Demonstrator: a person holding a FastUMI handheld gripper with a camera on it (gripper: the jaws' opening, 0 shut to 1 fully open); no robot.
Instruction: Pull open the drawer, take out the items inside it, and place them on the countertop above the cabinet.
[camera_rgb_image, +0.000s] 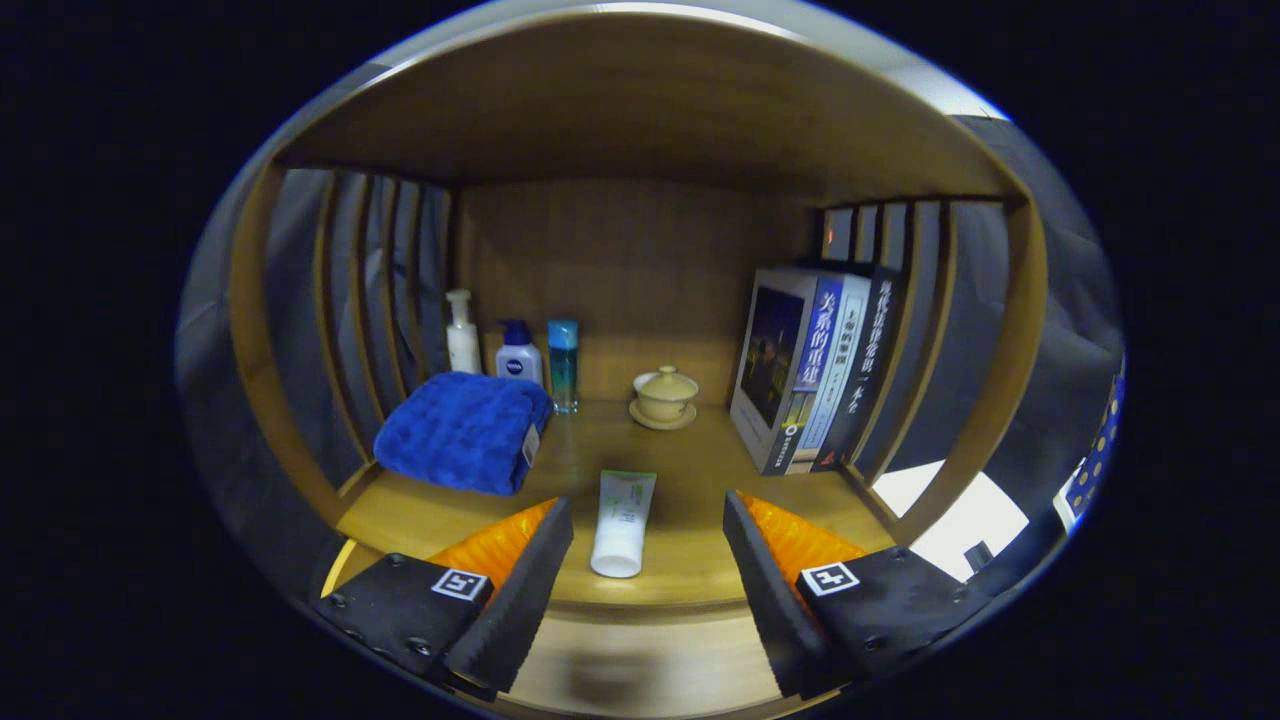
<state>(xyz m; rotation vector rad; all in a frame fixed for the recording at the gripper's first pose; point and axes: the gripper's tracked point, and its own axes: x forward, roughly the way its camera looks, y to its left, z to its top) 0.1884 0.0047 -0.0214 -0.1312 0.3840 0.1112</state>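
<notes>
Gripper (648, 560) w/ fingers spread wide, grasping nothing. Between them, just past the tips, a white squeeze tube w/ green print (622, 524) lies flat on the wooden tabletop (690, 470), cap end toward the fingers, not touching either one. Tabletop is smooth wood-grain, w/ a flat wood back panel, a wood roof & slatted wood sides. Left of the tube: folded blue plush towel (463, 431), nubby texture, soft rounded edges. Behind the towel, along the back: slim white pump bottle (462, 333), squat white bottle w/ blue pump top (518, 355), tall clear teal bottle (563, 365). Center back: cream ceramic lidded cup on saucer (664, 396), rounded. Right: upright glossy books (812, 368) leaning against the slats. Drawer itself: can't tell from here.
</notes>
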